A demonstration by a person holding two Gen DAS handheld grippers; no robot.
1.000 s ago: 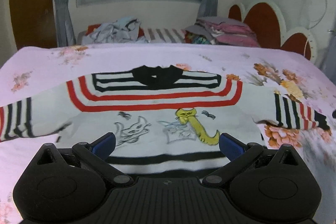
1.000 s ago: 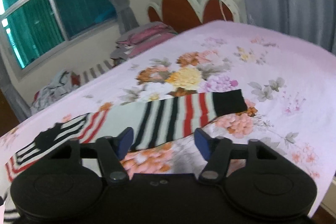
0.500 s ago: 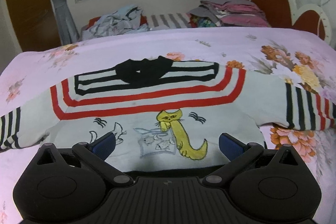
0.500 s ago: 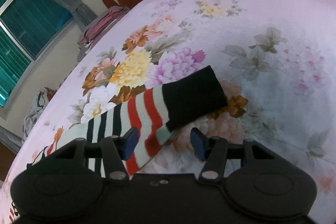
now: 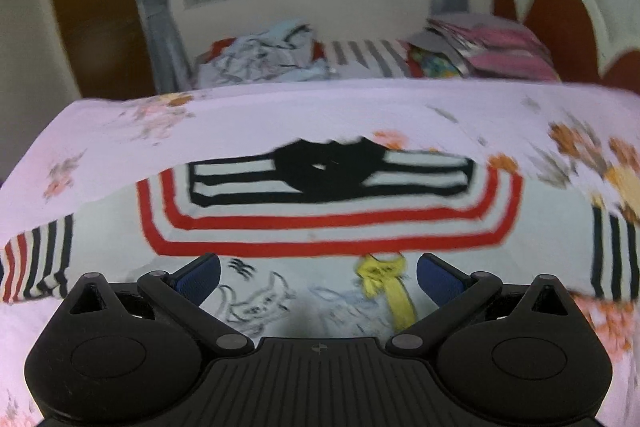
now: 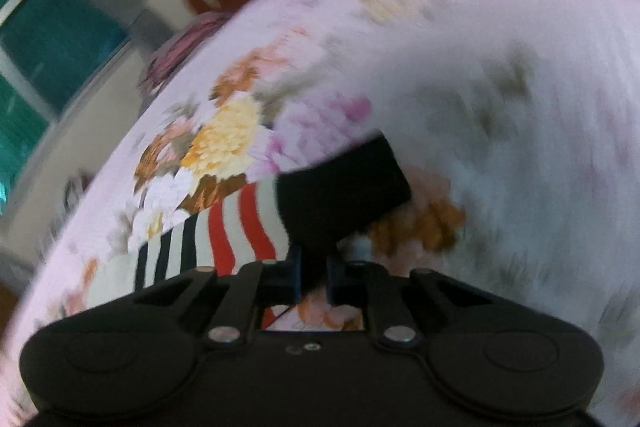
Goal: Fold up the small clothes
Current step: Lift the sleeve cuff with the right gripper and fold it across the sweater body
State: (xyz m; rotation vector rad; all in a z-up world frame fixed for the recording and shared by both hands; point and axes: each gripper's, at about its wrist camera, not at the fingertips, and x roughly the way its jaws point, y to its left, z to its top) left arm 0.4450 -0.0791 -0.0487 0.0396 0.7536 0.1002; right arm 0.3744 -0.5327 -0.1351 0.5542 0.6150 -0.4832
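A small white sweater (image 5: 328, 227) with red and black stripes, a black collar and cat drawings lies flat on the pink floral bedsheet (image 5: 280, 115), sleeves spread out. My left gripper (image 5: 318, 273) is open and empty, low over the sweater's chest. In the right wrist view the sweater's right sleeve (image 6: 240, 227) ends in a black cuff (image 6: 344, 187). My right gripper (image 6: 312, 277) is shut on the near edge of that cuff. This view is blurred by motion.
A pile of loose clothes (image 5: 260, 55) and a stack of folded pink and grey clothes (image 5: 492, 47) lie beyond the bed's far edge. A scalloped headboard (image 5: 560, 23) is at the right. A window with curtains is behind.
My right gripper has gone down onto the sleeve end and shut on the black cuff. My left gripper has moved forward over the sweater's body and stayed open.
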